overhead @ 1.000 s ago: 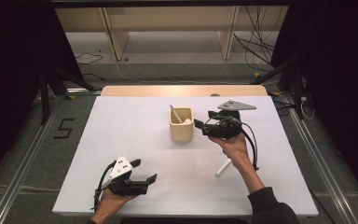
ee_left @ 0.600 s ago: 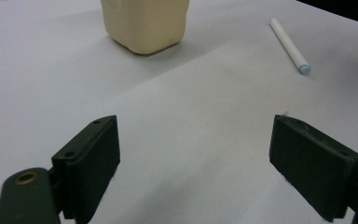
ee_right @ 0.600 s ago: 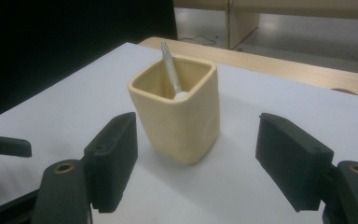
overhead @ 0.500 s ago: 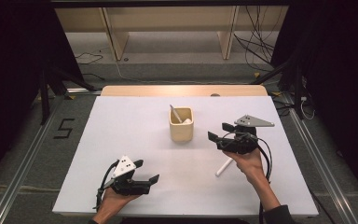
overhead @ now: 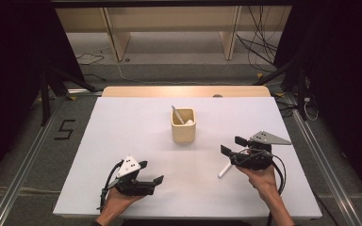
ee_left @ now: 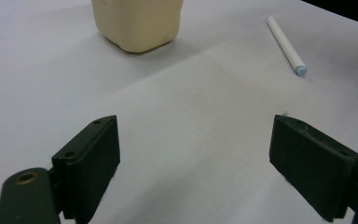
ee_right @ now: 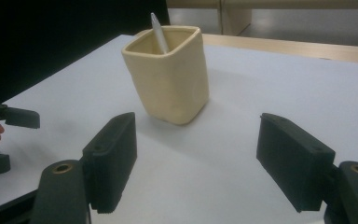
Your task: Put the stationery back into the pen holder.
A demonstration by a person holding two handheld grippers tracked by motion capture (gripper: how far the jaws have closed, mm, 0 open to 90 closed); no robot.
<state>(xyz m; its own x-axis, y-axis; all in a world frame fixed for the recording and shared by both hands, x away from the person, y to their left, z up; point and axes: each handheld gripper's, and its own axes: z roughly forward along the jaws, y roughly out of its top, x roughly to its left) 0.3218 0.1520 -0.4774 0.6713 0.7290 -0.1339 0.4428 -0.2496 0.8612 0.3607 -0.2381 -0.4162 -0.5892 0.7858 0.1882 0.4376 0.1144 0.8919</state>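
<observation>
High view: white table (overhead: 122, 127), a cream cup (overhead: 183, 126) standing upright near its middle, a grey pen (overhead: 177, 114) leaning inside against the far-left corner. Right gripper (overhead: 231, 146) sits near the right side, jaws spread wide, nothing between them, pointing left toward the cup. White marker (overhead: 224, 170) lies flat on the table just beside this gripper, near side of it, not gripped. Left gripper (overhead: 151, 172) rests low at the near left, jaws wide apart and empty, well apart from the cup. Left gripper view: marker (ee_left: 286, 45) lies far right, cup (ee_left: 137, 22) far left.
</observation>
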